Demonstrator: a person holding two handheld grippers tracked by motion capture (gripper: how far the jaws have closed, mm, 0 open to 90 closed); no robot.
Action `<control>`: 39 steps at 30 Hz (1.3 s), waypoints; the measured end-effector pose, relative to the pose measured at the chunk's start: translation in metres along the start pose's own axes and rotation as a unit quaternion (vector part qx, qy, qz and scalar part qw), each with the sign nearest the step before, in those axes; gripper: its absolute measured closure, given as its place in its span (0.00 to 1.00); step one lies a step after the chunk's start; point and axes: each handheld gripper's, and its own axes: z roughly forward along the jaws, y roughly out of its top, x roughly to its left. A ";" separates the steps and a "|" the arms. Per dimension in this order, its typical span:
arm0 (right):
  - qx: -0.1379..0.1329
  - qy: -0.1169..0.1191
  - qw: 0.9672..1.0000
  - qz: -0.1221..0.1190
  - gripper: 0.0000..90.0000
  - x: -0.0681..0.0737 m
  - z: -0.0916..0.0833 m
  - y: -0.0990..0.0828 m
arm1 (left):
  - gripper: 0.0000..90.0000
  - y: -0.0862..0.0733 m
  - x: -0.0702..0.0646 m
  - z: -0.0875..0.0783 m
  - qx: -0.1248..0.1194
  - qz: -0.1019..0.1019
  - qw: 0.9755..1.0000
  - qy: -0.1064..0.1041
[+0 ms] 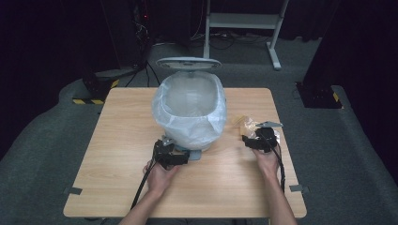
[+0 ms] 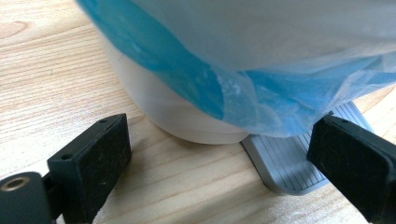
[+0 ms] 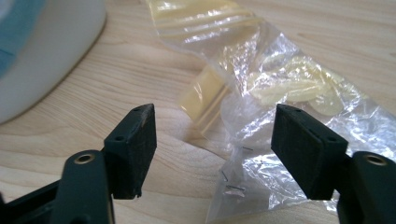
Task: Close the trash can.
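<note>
The right hand-held gripper [image 3: 215, 149] hung released over the plastic wrapper [image 3: 280, 93]; it needed to straddle a raised crumple before clenching. The left hand-held gripper [image 2: 219, 158] stood released by the bin's pedal [image 2: 285, 163].

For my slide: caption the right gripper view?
Open right claw above a crumpled clear plastic bag on the wooden table.

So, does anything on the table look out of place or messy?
Yes: a crumpled clear plastic bag lies loose on the table, right of the lined bin, whose lid stands open. Nothing looks spilled or damaged.
</note>
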 end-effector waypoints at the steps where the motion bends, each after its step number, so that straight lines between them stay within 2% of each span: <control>1: 0.002 -0.001 1.000 0.001 0.38 -0.001 0.002 -0.001 | 0.07 0.000 0.000 0.000 0.000 0.000 1.000 0.000; 8: 0.011 -0.013 1.000 0.011 0.49 -0.001 0.013 -0.006 | 0.07 0.000 0.000 0.000 0.000 0.000 1.000 0.000; 13: 0.026 -0.019 0.999 0.017 0.66 -0.003 0.021 -0.009 | 0.07 0.000 0.000 0.000 0.000 0.000 1.000 0.000; 17: 0.017 -0.020 0.999 0.032 0.79 -0.004 0.021 -0.011 | 0.07 0.000 0.000 0.000 0.001 -0.001 1.000 -0.001; 20: 0.015 -0.016 0.999 0.034 0.89 -0.007 0.019 -0.013 | 0.07 0.000 0.000 0.000 0.000 -0.001 1.000 0.000; 24: 0.014 -0.014 0.999 0.040 0.96 -0.009 0.017 -0.015 | 0.07 0.000 0.000 0.000 0.000 0.000 1.000 0.000; 28: 0.016 -0.016 0.999 0.041 1.00 -0.010 0.017 -0.015 | 0.07 0.000 0.000 0.000 0.000 0.000 1.000 0.000; 32: 0.015 -0.031 0.999 0.028 1.00 -0.005 0.017 -0.015 | 0.07 0.000 0.000 0.000 0.000 0.000 1.000 0.000; 39: -0.006 -0.025 0.999 0.021 1.00 -0.001 0.004 -0.011 | 0.07 0.000 0.000 0.000 0.000 0.000 1.000 0.000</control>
